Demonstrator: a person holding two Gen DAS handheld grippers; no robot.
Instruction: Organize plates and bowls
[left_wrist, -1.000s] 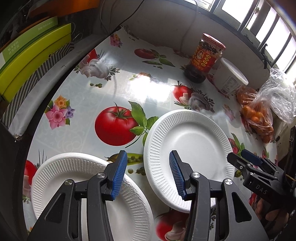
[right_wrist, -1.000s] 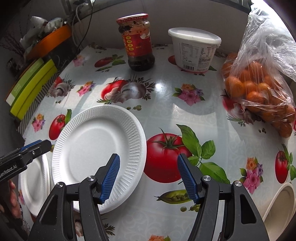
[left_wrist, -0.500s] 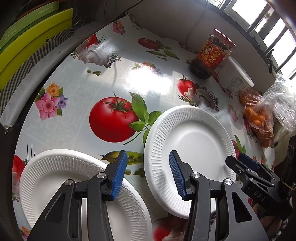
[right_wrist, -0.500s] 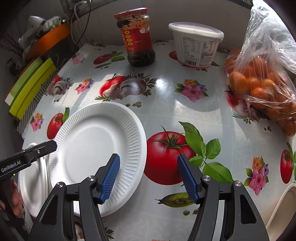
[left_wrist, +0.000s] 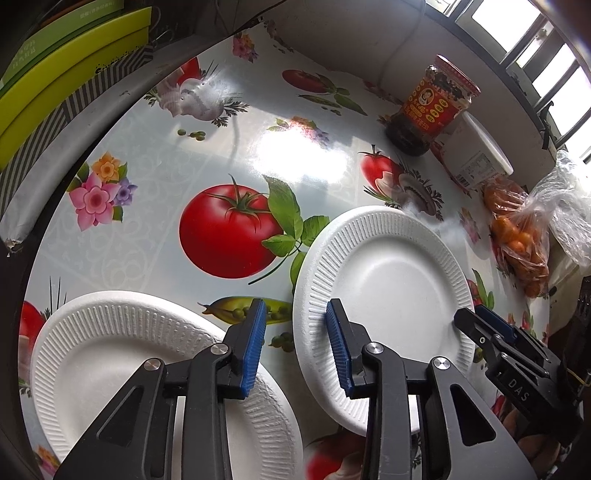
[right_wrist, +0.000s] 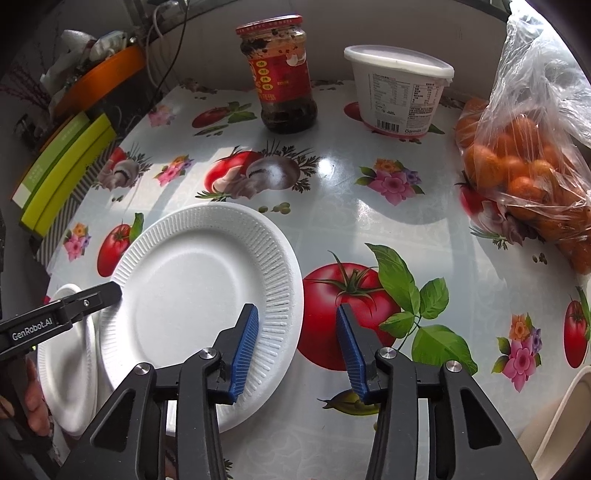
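Two white foam plates lie side by side on the printed tablecloth. The middle plate (left_wrist: 388, 291) (right_wrist: 199, 299) lies between my two grippers. The left plate (left_wrist: 122, 365) shows at the left edge of the right wrist view (right_wrist: 68, 365). My left gripper (left_wrist: 295, 343) is open and empty, one finger over each plate's rim; it also shows in the right wrist view (right_wrist: 110, 291). My right gripper (right_wrist: 295, 347) is open and empty over the middle plate's right rim, and shows in the left wrist view (left_wrist: 476, 321). A cream bowl's rim (right_wrist: 561, 417) shows at bottom right.
A sauce jar (right_wrist: 282, 74) and a white lidded tub (right_wrist: 399, 88) stand at the back of the table. A plastic bag of oranges (right_wrist: 532, 158) lies at the right. Green and yellow boxes (left_wrist: 62, 77) sit beyond the left table edge.
Both grippers have moved slightly forward and lower over the plates. The plates have not moved. Both stay open.
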